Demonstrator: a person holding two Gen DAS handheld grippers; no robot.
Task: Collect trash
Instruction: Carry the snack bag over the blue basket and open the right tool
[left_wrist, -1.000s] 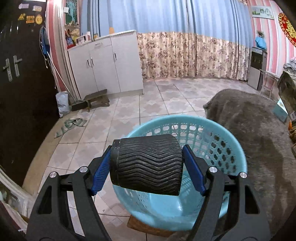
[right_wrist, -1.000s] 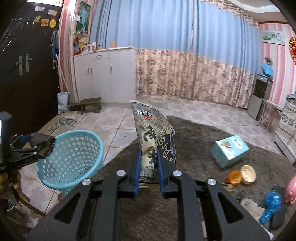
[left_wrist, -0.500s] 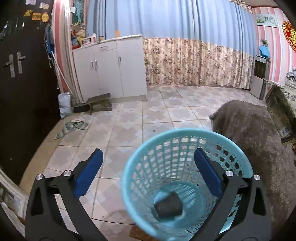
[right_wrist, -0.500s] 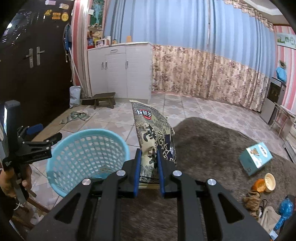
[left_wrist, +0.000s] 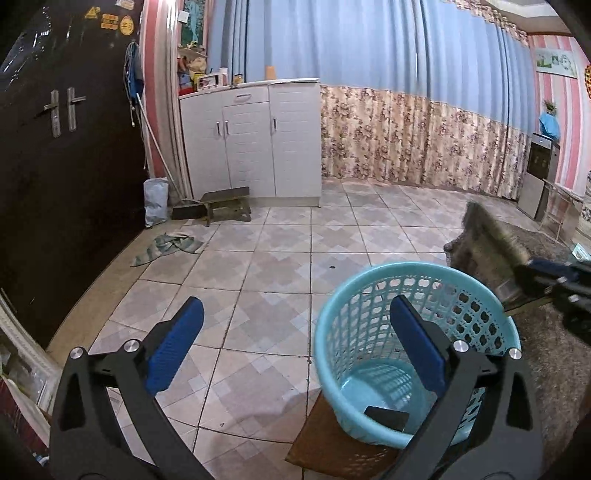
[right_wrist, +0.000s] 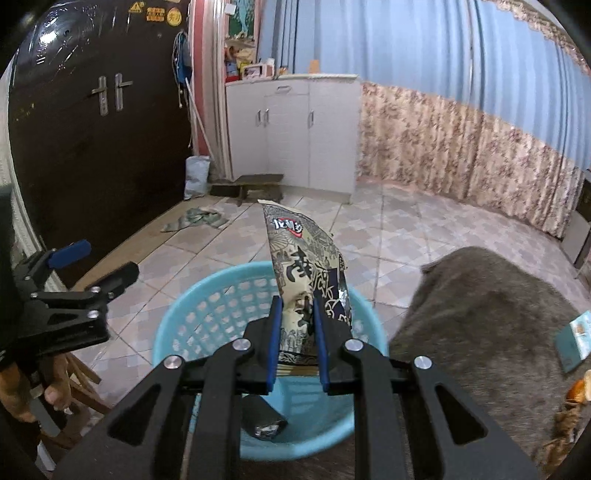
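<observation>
Right gripper (right_wrist: 297, 339) fingers clenched on snack bag (right_wrist: 306, 273), held above blue basket (right_wrist: 177, 325); dark cup (right_wrist: 264, 419) lies inside. Left gripper (left_wrist: 295, 350) released, empty. Next, likely: spread right fingers over basket.

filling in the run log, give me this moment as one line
left gripper: open, empty | right gripper: shut on snack bag, above blue basket | black cup: in basket

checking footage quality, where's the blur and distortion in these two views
Left wrist view: snack bag at right is motion-smeared, basket rim soft, curtains bowed by fisheye. Right wrist view: snack bag sharp, rug edge blurred, door bent.
</observation>
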